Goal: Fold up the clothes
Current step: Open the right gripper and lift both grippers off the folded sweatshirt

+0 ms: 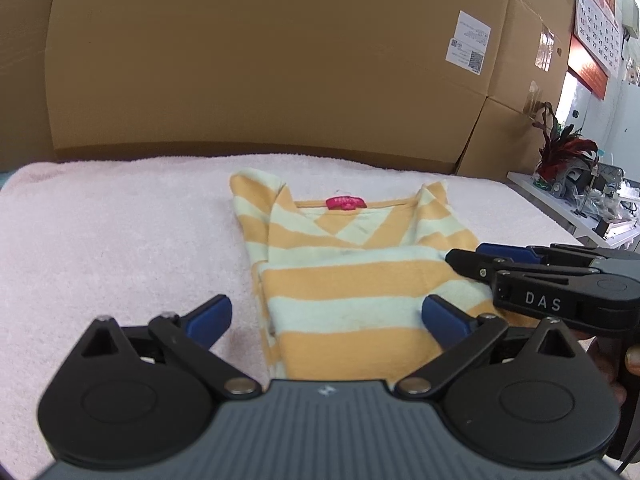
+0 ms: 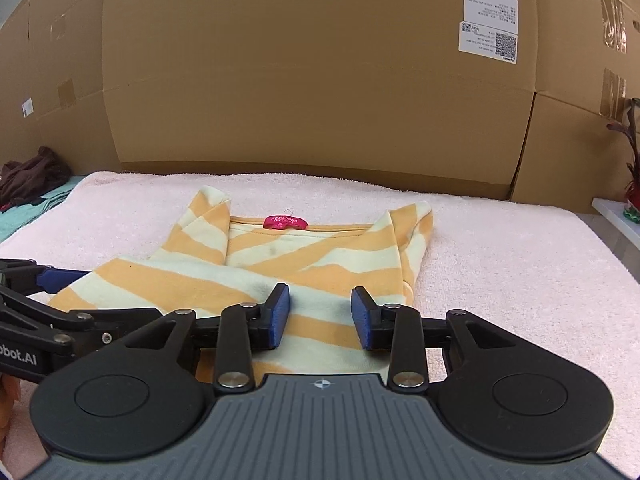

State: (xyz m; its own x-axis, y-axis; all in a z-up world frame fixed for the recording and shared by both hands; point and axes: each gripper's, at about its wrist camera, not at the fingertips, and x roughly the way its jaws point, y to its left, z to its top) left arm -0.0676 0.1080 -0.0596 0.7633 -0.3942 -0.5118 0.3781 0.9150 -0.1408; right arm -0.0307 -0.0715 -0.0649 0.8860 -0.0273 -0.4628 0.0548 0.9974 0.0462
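Observation:
An orange and cream striped shirt (image 1: 340,276) lies on a pink towel (image 1: 100,248), sides folded in, pink neck label (image 1: 346,203) at the far end. My left gripper (image 1: 326,318) is open wide over the shirt's near left part. My right gripper (image 2: 320,316) is open over the shirt's (image 2: 288,264) near hem, nothing between its pads. The right gripper also shows in the left wrist view (image 1: 464,258), reaching in from the right over the shirt's edge. The left gripper's fingers (image 2: 60,278) show at the left in the right wrist view.
Large cardboard boxes (image 2: 320,80) stand right behind the towel (image 2: 500,280). A dark garment pile (image 2: 32,176) lies at the far left on teal cloth. A white shelf (image 1: 560,204) with a red plant and clutter stands at the right.

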